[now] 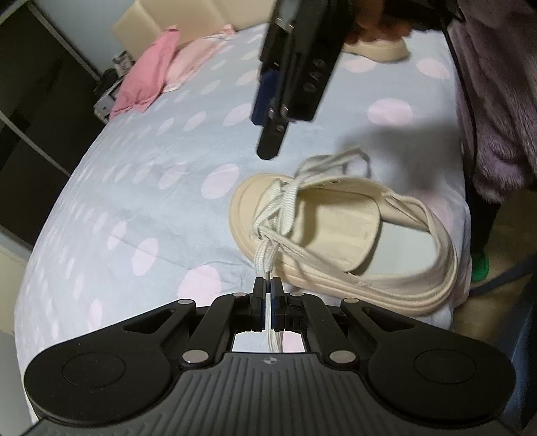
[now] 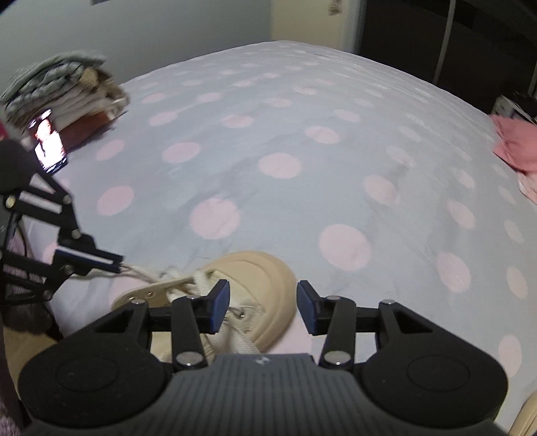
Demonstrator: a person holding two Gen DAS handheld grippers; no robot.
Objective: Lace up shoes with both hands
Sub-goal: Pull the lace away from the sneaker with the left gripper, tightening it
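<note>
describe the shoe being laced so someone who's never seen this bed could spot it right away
On the pale blue bedspread with pink dots, look near the edge closest to the person. The cream shoe lies there, its white lace pinched in the left gripper. The other cream shoe lies farther off, unlaced by anyone.

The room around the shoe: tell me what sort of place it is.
Most likely a bedroom. The shoe lies on a bed with a pale blue, pink-dotted cover, a padded cream headboard stands at its far end, and folded clothes are stacked on one corner.
</note>
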